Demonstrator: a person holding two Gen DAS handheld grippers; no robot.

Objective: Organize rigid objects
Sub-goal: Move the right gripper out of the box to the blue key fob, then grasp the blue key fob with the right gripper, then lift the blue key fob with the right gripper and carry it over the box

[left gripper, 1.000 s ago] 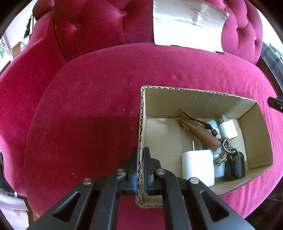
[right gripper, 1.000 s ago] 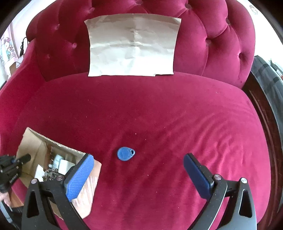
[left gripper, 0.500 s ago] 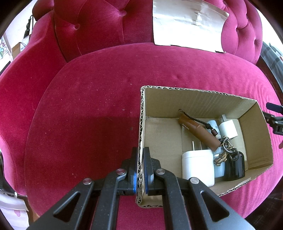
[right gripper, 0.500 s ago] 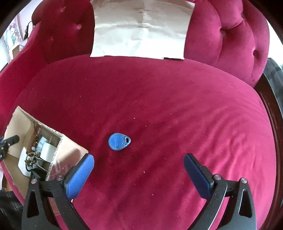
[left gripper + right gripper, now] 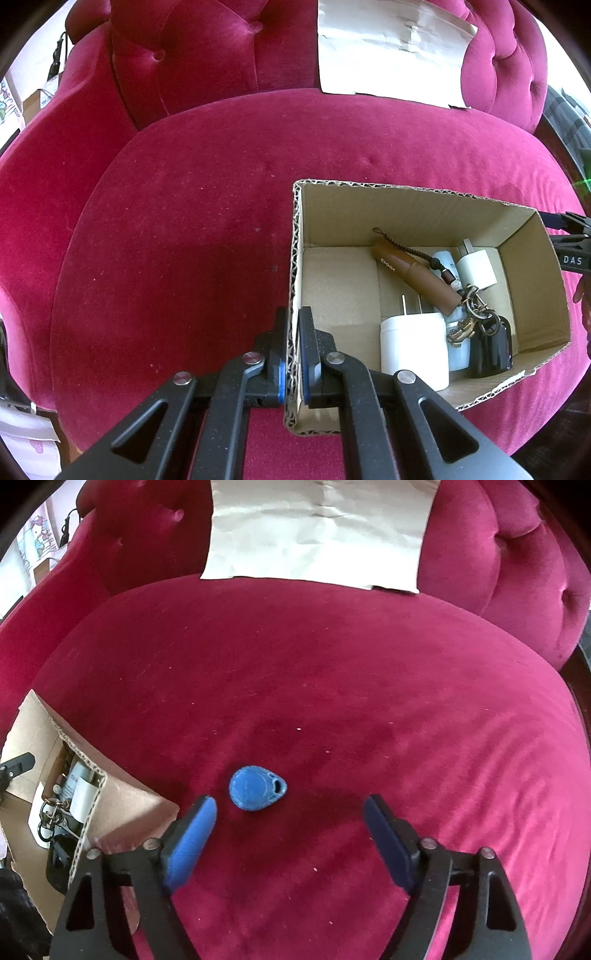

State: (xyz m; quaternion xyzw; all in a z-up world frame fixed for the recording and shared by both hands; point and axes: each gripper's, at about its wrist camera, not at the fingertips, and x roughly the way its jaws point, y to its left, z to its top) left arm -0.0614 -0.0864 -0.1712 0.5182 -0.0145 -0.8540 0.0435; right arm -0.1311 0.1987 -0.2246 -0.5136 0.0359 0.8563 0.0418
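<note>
Left tongs point(image 5: 293, 363) are pinching the cardboard box point(image 5: 295, 258) wall; right tongs point(image 5: 290, 834), spread wide, are hovering near the blue key fob point(image 5: 256, 788): light, hard, thin, so grab its edges.

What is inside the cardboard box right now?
The cardboard box holds a brown case, a large white charger, a small white charger, a key ring and a black fob. A pale blue item lies mostly hidden beneath them.

Left wrist camera looks down its fingers, close over the cardboard box point(image 5: 424, 199) on the red seat point(image 5: 184, 221); right wrist camera faces bare cushion rightward, sharing that box at left
</note>
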